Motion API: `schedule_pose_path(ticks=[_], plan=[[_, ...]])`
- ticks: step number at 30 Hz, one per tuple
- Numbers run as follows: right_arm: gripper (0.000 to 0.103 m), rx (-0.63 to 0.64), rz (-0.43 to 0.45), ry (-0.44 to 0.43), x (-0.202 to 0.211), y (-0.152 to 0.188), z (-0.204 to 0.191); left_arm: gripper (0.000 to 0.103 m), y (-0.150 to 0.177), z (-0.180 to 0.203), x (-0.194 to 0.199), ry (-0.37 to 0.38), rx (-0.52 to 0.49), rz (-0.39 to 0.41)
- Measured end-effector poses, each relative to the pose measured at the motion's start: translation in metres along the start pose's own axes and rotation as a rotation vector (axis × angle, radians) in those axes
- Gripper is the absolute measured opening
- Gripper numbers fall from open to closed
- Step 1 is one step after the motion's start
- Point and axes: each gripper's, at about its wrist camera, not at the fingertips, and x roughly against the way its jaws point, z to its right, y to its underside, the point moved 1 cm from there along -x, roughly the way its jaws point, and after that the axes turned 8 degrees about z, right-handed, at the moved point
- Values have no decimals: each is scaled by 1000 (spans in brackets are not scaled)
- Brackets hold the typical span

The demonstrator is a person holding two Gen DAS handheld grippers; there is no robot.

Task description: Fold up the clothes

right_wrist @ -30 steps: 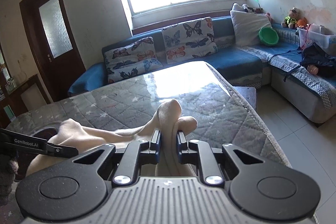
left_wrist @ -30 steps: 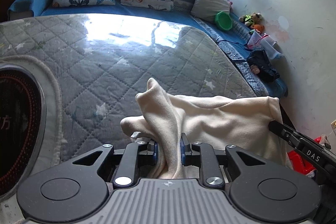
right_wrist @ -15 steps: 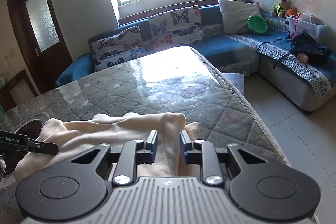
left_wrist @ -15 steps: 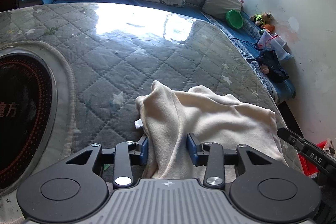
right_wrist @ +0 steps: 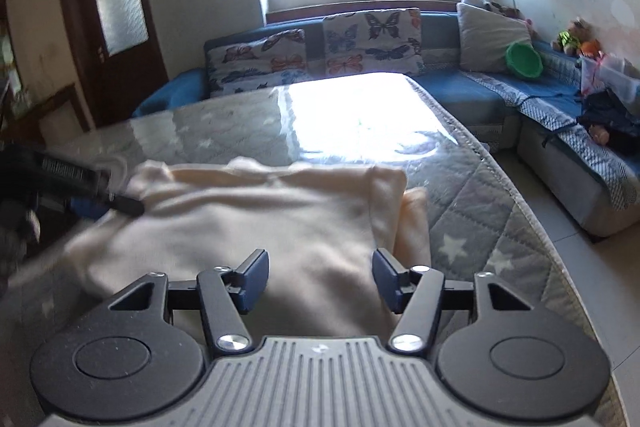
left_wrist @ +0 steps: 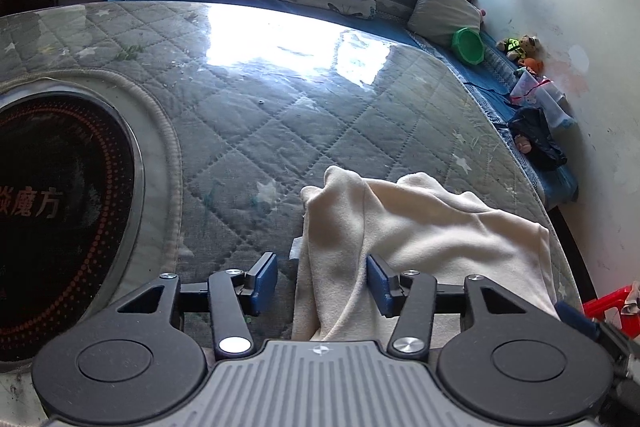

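Lying across the near part of the quilted grey table cover (left_wrist: 280, 115), the cream garment (left_wrist: 432, 227) sits flat with its folded edge toward the sofa, one bunched corner rising into a small peak on its left side in the left wrist view. The left gripper (left_wrist: 322, 281) stands over that left edge with its jaws apart; they have just been opening, and a hanging fold of the cloth passes between the blue pads (left_wrist: 266, 277) without being pressed, the right pad only brushing the fabric. The right gripper (right_wrist: 320, 281) is likewise released, its jaws having just been opening, and the cream garment (right_wrist: 256, 223) spreads beneath and between its pads (right_wrist: 254, 277) with a clear gap on either side. In the right wrist view the garment's right edge is doubled over near the table's rim, and the left gripper's black finger reaches the cloth's far left side, blurred. A round dark cooktop (left_wrist: 60, 215) is set into the table to the left of the garment, well apart from it. Behind the table runs a blue sofa (right_wrist: 472, 91) with butterfly cushions (right_wrist: 372, 41) and a green bowl (right_wrist: 524, 61)
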Motion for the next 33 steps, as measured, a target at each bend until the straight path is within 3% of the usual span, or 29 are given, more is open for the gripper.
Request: schedule_pose_path(ticks=[21, 33], plan=[[73, 96, 1, 3, -1, -10, -10, 59, -22, -17, -15, -56, 57, 26], [76, 166, -28, -9, -66, -51, -32, 59, -25, -14, -11, -25, 56, 26]])
